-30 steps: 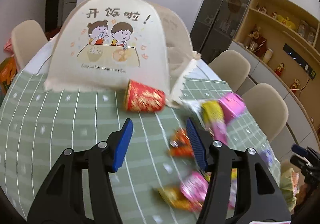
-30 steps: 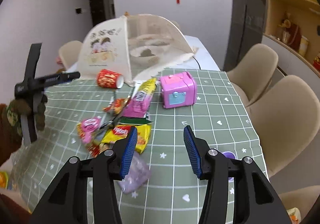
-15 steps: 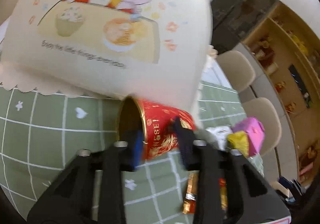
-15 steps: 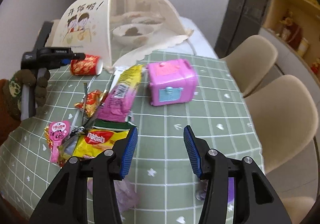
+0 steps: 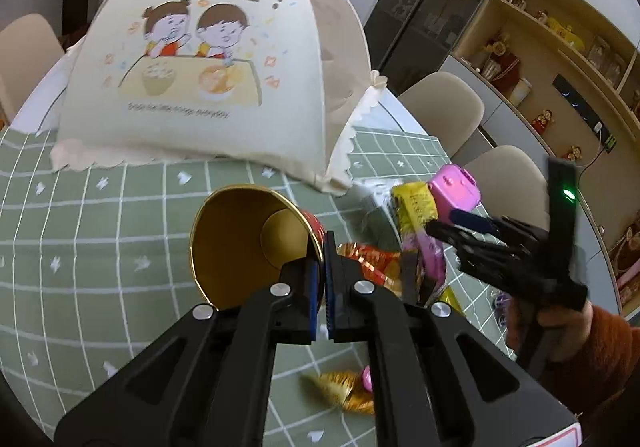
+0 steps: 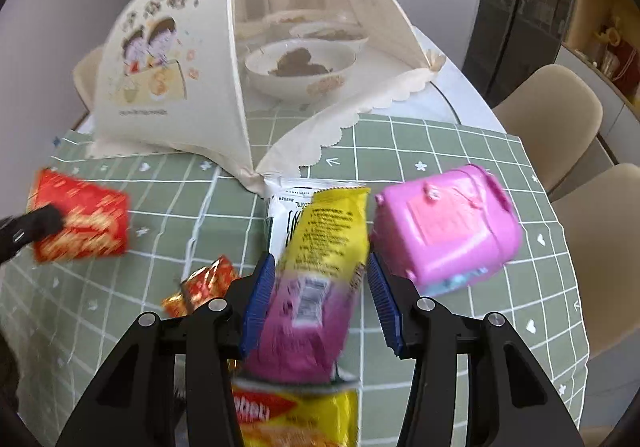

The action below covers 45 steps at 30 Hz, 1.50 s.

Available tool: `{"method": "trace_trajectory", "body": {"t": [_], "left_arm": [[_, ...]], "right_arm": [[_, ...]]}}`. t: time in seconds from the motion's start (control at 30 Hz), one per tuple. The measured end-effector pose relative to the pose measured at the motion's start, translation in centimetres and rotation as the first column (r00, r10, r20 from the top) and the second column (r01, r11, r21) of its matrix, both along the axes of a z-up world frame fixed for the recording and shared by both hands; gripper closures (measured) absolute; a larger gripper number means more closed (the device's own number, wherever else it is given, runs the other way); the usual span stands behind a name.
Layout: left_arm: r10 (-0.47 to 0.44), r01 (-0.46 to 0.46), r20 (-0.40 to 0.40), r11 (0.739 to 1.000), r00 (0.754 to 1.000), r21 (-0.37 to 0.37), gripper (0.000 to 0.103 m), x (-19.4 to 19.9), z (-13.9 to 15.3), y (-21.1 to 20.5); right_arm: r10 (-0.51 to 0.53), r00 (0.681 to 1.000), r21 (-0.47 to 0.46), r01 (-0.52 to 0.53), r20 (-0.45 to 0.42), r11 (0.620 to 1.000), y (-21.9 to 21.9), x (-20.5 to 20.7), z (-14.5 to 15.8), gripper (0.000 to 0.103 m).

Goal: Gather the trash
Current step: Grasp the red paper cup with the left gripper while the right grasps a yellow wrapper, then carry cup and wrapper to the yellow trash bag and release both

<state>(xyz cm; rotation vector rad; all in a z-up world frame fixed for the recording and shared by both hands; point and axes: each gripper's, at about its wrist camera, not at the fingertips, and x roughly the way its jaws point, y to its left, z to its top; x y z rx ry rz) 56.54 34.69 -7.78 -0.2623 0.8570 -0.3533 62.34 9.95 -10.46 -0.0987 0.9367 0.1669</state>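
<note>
Left wrist view gave me the left gripper (image 5: 320,279) with its blue pads clamped on the rim of the red paper cup (image 5: 248,243); the jaws had just been closing, one pad inside the mouth and one outside. I could see straight into the cup's gold lining, and it held nothing (only its flat bottom showed). It lay tipped on its side over the green checked tablecloth (image 5: 100,247), just in front of the mesh food cover (image 5: 200,59).

From the right wrist I saw the right gripper (image 6: 320,295) with fingers apart, straddling a yellow-and-pink snack wrapper (image 6: 320,271) without pressing it. A pink toy box (image 6: 444,223) sat just beside that wrapper, its contents hidden from me. Under the food cover, a white bowl (image 6: 300,67) held a brown mound of food. A yellow wrapper (image 6: 296,415) lay nearest the camera.
</note>
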Motion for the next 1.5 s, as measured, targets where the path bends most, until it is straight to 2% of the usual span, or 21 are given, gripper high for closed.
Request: {"method": "trace_trajectory", "body": {"t": [0.17, 0.33, 0.37, 0.4, 0.47, 0.57, 0.8, 1.13, 1.3, 1.5], "left_arm": [[0.037, -0.038, -0.044, 0.999, 0.998, -0.031, 0.1, -0.6, -1.6, 1.8], [0.049, -0.053, -0.069, 0.997, 0.996, -0.052, 0.1, -0.6, -2.5, 2.0], [0.049, -0.053, -0.07, 0.997, 0.996, -0.053, 0.1, -0.7, -2.6, 1.9], [0.05, -0.054, -0.07, 0.997, 0.996, -0.054, 0.1, -0.7, -2.5, 1.7], [0.049, -0.053, -0.068, 0.997, 0.996, -0.056, 0.1, -0.8, -2.4, 1.5], [0.045, -0.048, -0.056, 0.997, 0.997, -0.059, 0.1, -1.2, -1.8, 1.0], [0.018, -0.018, 0.002, 0.999, 1.0, -0.048, 0.1, -3.1, 1.1, -1.0], [-0.028, 0.025, 0.138, 0.999, 0.99, 0.024, 0.1, -8.9, 7.3, -5.5], [-0.076, 0.07, 0.197, 0.997, 0.977, 0.041, 0.1, -12.1, 9.9, -8.9], [-0.163, 0.154, 0.24, 0.987, 0.957, 0.056, 0.1, -16.1, 11.9, -15.0]], "right_arm": [[-0.028, 0.999, -0.05, 0.027, -0.024, 0.998, 0.5, 1.2, -1.6, 0.057], [-0.035, 0.996, -0.011, 0.034, -0.086, 0.999, -0.5, 1.8, -3.0, 0.057], [-0.028, 0.996, 0.021, 0.03, -0.088, 0.999, -0.8, 1.7, -2.8, 0.061], [-0.026, 0.996, 0.053, 0.03, -0.081, 0.998, -1.1, 1.4, -2.5, 0.072], [-0.027, 0.997, 0.053, 0.031, -0.068, 0.998, -1.2, 0.8, -1.7, 0.08], [-0.014, 1.0, 0.056, 0.015, -0.015, 0.998, -1.2, -0.9, 0.5, 0.081], [-0.01, 0.998, 0.069, 0.005, 0.061, 0.998, -2.6, -6.1, 5.3, 0.081], [-0.04, 0.987, 0.101, 0.024, 0.158, 0.995, -6.7, -15.1, 10.4, 0.081], [-0.057, 0.974, 0.102, 0.035, 0.219, 0.994, -9.4, -19.8, 12.9, 0.081], [-0.087, 0.954, 0.072, 0.07, 0.286, 0.995, -13.9, -25.8, 15.0, 0.082]]}}
